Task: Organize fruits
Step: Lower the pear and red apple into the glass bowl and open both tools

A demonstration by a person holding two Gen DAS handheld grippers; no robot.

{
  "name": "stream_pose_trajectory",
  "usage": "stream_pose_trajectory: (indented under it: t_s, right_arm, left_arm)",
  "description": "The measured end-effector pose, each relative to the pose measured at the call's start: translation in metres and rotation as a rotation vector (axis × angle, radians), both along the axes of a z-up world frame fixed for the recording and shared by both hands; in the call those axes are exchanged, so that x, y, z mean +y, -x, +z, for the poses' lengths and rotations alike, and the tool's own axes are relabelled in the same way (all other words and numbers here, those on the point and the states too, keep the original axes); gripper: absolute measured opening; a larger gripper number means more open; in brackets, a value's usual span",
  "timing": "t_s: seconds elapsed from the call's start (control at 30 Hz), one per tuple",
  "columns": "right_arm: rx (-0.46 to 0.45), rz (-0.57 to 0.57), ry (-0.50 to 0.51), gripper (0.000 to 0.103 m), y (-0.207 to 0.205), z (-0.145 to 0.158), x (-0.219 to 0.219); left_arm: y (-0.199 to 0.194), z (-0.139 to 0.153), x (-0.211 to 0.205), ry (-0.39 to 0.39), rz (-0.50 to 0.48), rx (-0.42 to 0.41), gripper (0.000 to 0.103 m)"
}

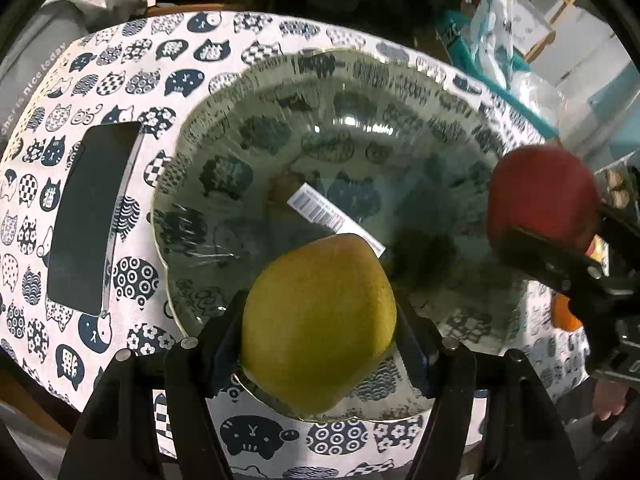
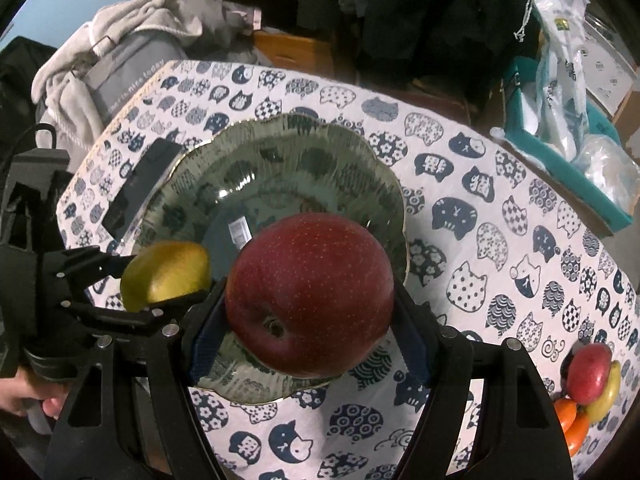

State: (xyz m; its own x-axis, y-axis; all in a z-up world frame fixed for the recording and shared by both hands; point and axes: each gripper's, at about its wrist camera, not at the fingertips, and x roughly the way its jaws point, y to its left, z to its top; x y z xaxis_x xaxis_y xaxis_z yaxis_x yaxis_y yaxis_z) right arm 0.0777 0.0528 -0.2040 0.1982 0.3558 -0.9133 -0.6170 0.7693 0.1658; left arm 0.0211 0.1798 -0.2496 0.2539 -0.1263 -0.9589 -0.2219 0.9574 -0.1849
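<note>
A wide green glass bowl (image 1: 256, 128) (image 2: 280, 152) with a barcode label inside stands on the cat-print tablecloth (image 1: 132, 64). My left gripper (image 1: 320, 344) is shut on a yellow-green pear (image 1: 320, 324), held over the bowl's near rim. That pear (image 2: 164, 274) and the left gripper (image 2: 132, 280) show at the left of the right wrist view. My right gripper (image 2: 310, 312) is shut on a dark red apple (image 2: 310, 294) above the bowl's near side. In the left wrist view the apple (image 1: 540, 196) hangs at the bowl's right edge in the right gripper (image 1: 560, 256).
A black phone (image 1: 94, 216) (image 2: 140, 188) lies left of the bowl. More fruit (image 2: 588, 384), red, yellow and orange, is piled at the table's right edge. A teal box with plastic bags (image 2: 568, 128) sits back right. Grey clothing (image 2: 120, 56) is heaped back left.
</note>
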Motion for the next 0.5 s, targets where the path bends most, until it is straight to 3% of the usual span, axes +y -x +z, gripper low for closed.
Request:
stream_pose_trajectory:
  t_s: [0.27,0.5]
  right_arm:
    - [0.052,0.012,0.012,0.075,0.002,-0.017,0.004]
    - [0.088,0.024,0.014,0.076,0.004,-0.025,0.008]
  left_arm:
    - [-0.002,0.015,-0.005,-0.044,-0.026,-0.059,0.067]
    - [0.000,0.009,0.003,-0.048,-0.015,-0.038,0.069]
